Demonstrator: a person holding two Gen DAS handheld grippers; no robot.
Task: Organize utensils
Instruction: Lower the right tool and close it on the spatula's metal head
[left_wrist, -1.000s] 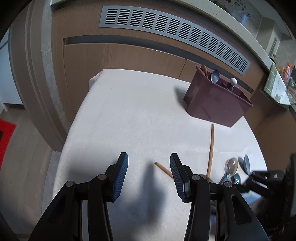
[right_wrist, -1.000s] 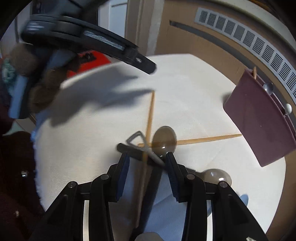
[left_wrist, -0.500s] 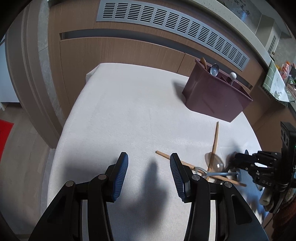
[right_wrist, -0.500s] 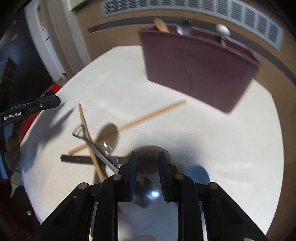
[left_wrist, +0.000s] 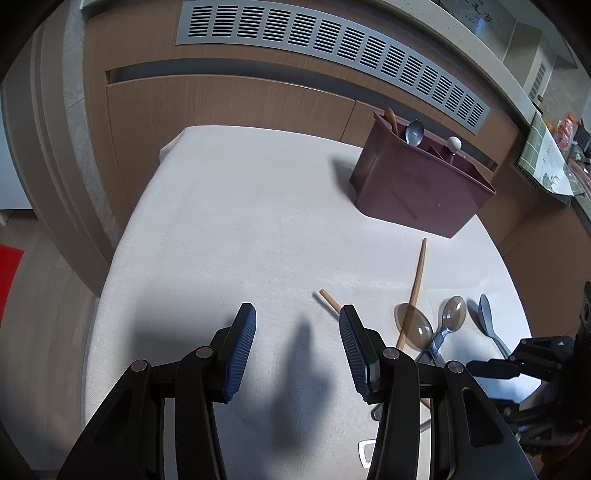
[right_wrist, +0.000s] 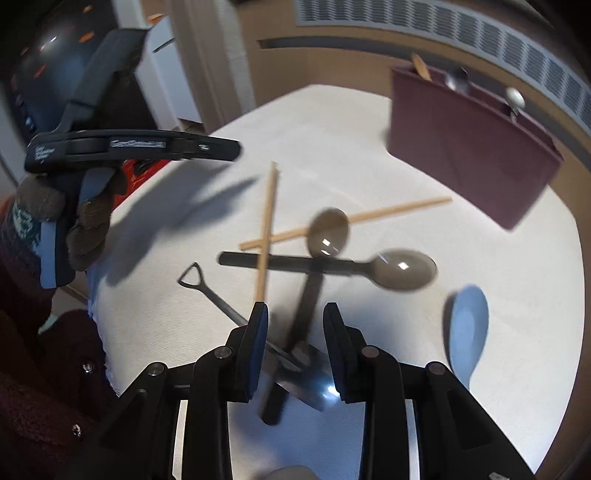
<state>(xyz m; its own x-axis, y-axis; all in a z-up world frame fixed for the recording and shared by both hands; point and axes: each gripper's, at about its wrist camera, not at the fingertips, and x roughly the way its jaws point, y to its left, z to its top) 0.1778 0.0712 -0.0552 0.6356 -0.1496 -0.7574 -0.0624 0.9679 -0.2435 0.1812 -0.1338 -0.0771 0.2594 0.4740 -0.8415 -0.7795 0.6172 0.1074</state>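
Observation:
A maroon utensil caddy (left_wrist: 417, 192) stands at the far right of the white table and holds a wooden utensil, a metal spoon and a white-knobbed one; it also shows in the right wrist view (right_wrist: 469, 147). Two wooden chopsticks (right_wrist: 269, 218), two smoky plastic spoons (right_wrist: 402, 271) with black handles, a blue spoon (right_wrist: 467, 325) and a shovel-shaped metal spoon (right_wrist: 207, 291) lie in a crossed pile. My right gripper (right_wrist: 295, 332) is open, just above the shovel spoon's blade. My left gripper (left_wrist: 297, 347) is open and empty above bare cloth, left of the pile.
A wooden cabinet front with a grey vent grille (left_wrist: 325, 55) runs behind the table. The table's left edge drops to the floor, with a red mat (left_wrist: 9, 273) below. The left gripper's body (right_wrist: 129, 144) hangs at the upper left of the right wrist view.
My right gripper has opened wider and swung back over the pile; half a second ago its jaws were nearly together around a spoon. The left gripper has hardly moved.

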